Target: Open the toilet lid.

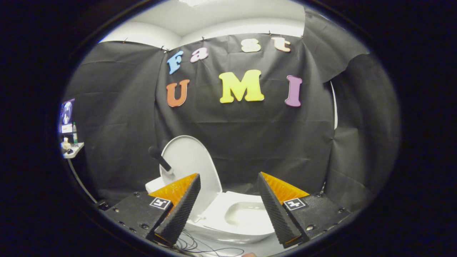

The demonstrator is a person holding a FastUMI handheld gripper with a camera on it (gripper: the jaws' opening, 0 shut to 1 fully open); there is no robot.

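Pale floor [266, 248] with the white toilet [242, 217] and thin loose wires [200, 246] on it.

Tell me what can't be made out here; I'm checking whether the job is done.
- Gripper view: the raised lid's hinge is hidden behind a finger of the open hand-held gripper.
- Toilet seat front is cut off between the fingers.
- Small items on the side shelf are too tiny to identify.

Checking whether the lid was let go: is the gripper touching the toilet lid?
Cannot tell. In the gripper view the gripper is open, nothing between its fingers, but the left finger overlaps the raised toilet lid, hiding any gap or contact.
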